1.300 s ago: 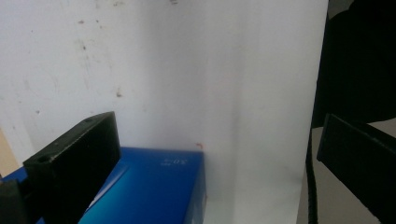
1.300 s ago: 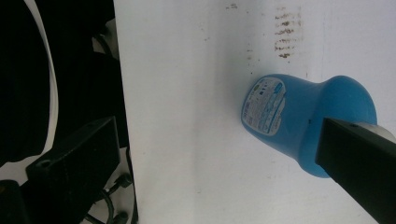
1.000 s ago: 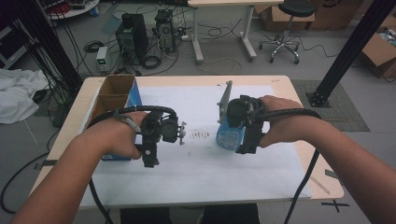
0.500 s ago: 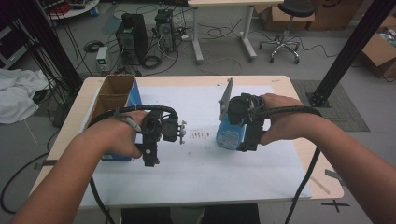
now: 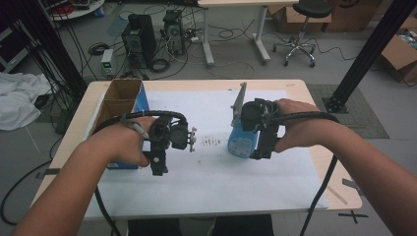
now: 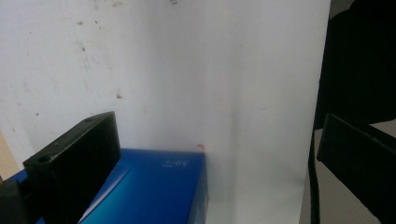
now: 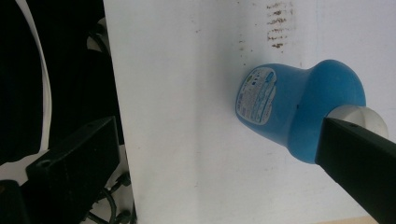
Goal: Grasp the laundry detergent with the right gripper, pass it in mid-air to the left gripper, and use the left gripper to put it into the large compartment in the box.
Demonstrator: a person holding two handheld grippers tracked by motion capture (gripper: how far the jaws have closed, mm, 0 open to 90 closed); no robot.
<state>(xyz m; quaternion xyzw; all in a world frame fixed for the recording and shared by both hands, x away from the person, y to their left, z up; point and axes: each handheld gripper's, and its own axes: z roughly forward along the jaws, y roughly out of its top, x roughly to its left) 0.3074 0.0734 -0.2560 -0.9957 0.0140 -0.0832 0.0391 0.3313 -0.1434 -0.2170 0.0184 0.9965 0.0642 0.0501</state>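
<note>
Your right gripper (image 5: pixel 259 147) sits a touch nearer the bottle (image 5: pixel 242 141) than a second ago; the shift is small, and your left gripper (image 5: pixel 158 160) has hardly moved at all. I read it as the last closing-in on the bottle before a grasp.

The bottle stands upright on the white sheet (image 5: pixel 216 177) that covers the desk (image 5: pixel 314 98), right of centre, just beside a patch of dark smudges (image 5: pixel 211 142). In the right gripper view the fingers (image 7: pixel 359 154) stand wide apart, with nothing between them. One finger crosses in front of the bottle's (image 7: pixel 299 109) white cap (image 7: pixel 366 116), while the other finger is far off, over the sheet's edge. So the bottle is not yet between them. You probably need to slide the gripper sideways so that both fingers flank the body or neck before you close.

Your left gripper hovers at the near corner of the blue box (image 5: pixel 130 105), which stands open at the desk's left edge. In the left gripper view its fingers (image 6: pixel 77 158) are also wide and hold nothing; the box's blue face (image 6: pixel 154 191) lies just below them. Whether the finger touches the box, I cannot tell.

Mind the rounded, top-narrow bottle: a push on the cap from one side could tip it.
</note>
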